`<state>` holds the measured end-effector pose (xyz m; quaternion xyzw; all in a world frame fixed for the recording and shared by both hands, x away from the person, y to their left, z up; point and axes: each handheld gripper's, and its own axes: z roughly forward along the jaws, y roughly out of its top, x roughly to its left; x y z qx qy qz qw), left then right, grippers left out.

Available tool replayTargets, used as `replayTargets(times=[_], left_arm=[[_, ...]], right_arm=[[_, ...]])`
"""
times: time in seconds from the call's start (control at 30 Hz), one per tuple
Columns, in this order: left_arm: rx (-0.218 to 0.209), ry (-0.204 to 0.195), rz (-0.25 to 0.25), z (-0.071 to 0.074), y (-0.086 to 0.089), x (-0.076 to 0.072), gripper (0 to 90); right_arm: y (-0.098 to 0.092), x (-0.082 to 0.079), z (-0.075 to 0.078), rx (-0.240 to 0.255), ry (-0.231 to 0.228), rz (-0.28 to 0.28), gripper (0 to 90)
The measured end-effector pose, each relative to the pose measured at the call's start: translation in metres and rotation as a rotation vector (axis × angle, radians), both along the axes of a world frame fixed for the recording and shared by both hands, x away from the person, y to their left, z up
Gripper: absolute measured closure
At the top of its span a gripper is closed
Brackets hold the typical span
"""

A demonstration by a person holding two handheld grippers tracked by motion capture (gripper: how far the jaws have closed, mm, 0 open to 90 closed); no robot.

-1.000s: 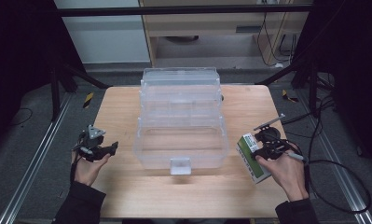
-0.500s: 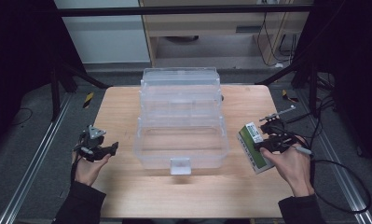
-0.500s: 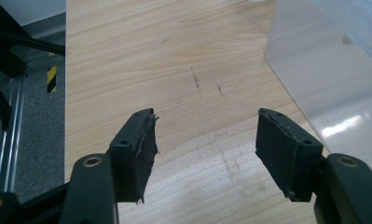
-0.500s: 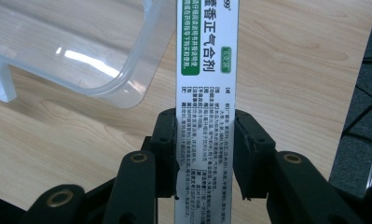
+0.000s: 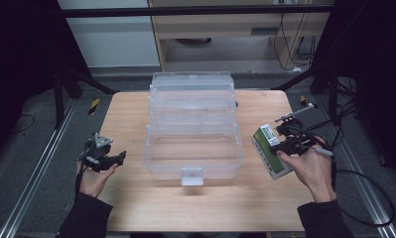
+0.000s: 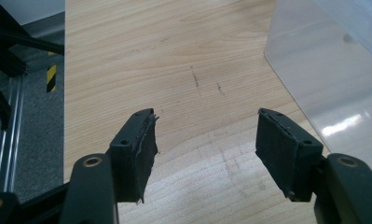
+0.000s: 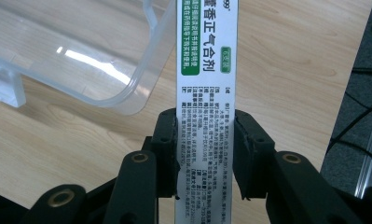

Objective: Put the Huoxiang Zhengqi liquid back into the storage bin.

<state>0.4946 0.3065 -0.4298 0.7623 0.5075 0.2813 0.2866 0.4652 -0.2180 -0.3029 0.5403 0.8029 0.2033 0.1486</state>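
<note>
White and green cardboard, a slim medicine box point(image 7: 206, 93) printed with small text, sits clamped between the two black jaws of the right gripper point(image 7: 205, 149). Seen from above, that box point(image 5: 270, 150) is at the right side of the table, just beside the clear plastic storage box point(image 5: 193, 126), and looks lifted a little off the wood, one end tilted up. The person's right hand point(image 5: 309, 171) holds the gripper from behind.

My reading is that the pickup is done and the carry is in hand. The next move seems to call for raising the medicine box over the near wall of the clear container and lowering it into the open bottom compartment without clipping the rim, which stands close beside it.

The left gripper point(image 6: 204, 140) hangs idle over bare wood at the left side of the table, its jaws wide apart and holding nothing, a corner of the clear container off to its right. The left hand point(image 5: 94, 178) rests low near the table's front edge.

The table point(image 5: 131, 114) is pale wood with fine grain and a few faint scuffs. Around it the room is dim: grey carpet, dark metal frame legs, silver floor rails on both sides, black cables trailing on the right, and a light cabinet behind.
</note>
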Motion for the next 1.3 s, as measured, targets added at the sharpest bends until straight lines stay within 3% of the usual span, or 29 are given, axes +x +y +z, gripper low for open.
replayTargets(times=[0.3, 0.5, 0.9, 1.3], left_arm=[[0.002, 0.001, 0.000, 0.000, 0.000, 0.000, 37.3], [0.002, -0.001, 0.002, 0.000, 0.001, 0.000, 37.3], [0.002, 0.002, 0.000, -0.001, 0.001, 0.000, 37.2], [0.004, 0.002, 0.002, -0.001, 0.001, 0.000, 37.1]], right_arm=[[0.007, 0.001, 0.013, -0.001, -0.043, 0.028, 64.9], [0.018, 0.002, 0.021, -0.005, -0.100, 0.099, 65.1], [0.037, 0.010, 0.037, -0.006, -0.109, 0.168, 65.1], [0.058, 0.023, 0.044, 0.005, -0.126, 0.289, 65.0]])
